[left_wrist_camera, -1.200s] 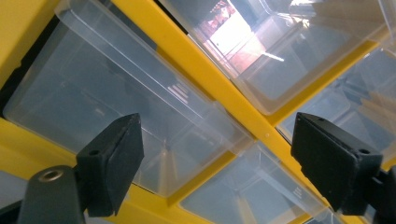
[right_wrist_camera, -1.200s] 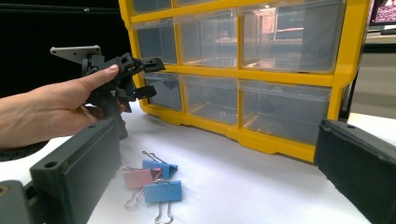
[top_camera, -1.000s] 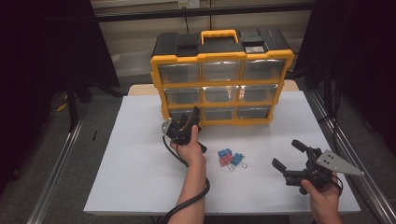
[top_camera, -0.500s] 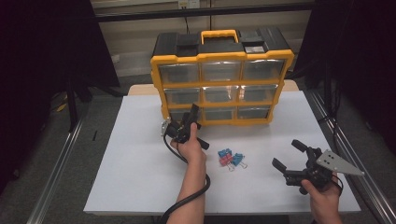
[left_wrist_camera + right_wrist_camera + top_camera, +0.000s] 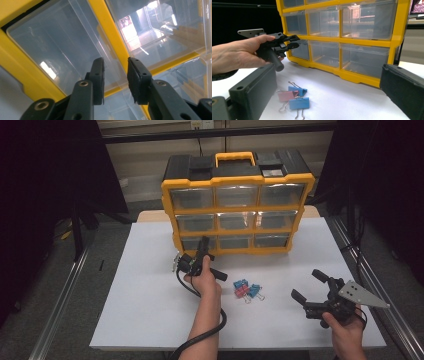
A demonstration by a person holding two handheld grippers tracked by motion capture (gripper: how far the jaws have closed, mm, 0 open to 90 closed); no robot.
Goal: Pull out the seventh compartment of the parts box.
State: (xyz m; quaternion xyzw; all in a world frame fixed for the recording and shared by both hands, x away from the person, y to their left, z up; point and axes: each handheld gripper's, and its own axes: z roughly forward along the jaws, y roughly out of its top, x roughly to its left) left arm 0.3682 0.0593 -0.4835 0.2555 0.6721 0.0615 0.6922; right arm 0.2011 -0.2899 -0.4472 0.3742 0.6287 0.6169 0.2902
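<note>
A yellow and black drawer cabinet (image 5: 237, 180) with clear drawers stands at the back of the white table. My left gripper (image 5: 204, 243) is up against its bottom-left drawer (image 5: 192, 242). In the left gripper view the jaws (image 5: 115, 72) have just been closing. A narrow gap is left between them, with the drawer's clear front (image 5: 62, 50) in it, and no pad visibly presses on it. The right gripper view shows the left gripper (image 5: 295, 41) at that drawer's (image 5: 300, 50) top edge. My right gripper (image 5: 309, 285) rests open and empty at the front right.
Three binder clips (image 5: 246, 290), two blue and one pink, lie on the table between the hands, also seen as clips (image 5: 294, 96) in the right gripper view. The left gripper's cable (image 5: 210, 330) trails back past the table's front edge. Metal rails run along both table sides.
The left gripper has edged a little forward to the bottom-left drawer and its jaws have narrowed. The right gripper and the clips have not moved.
</note>
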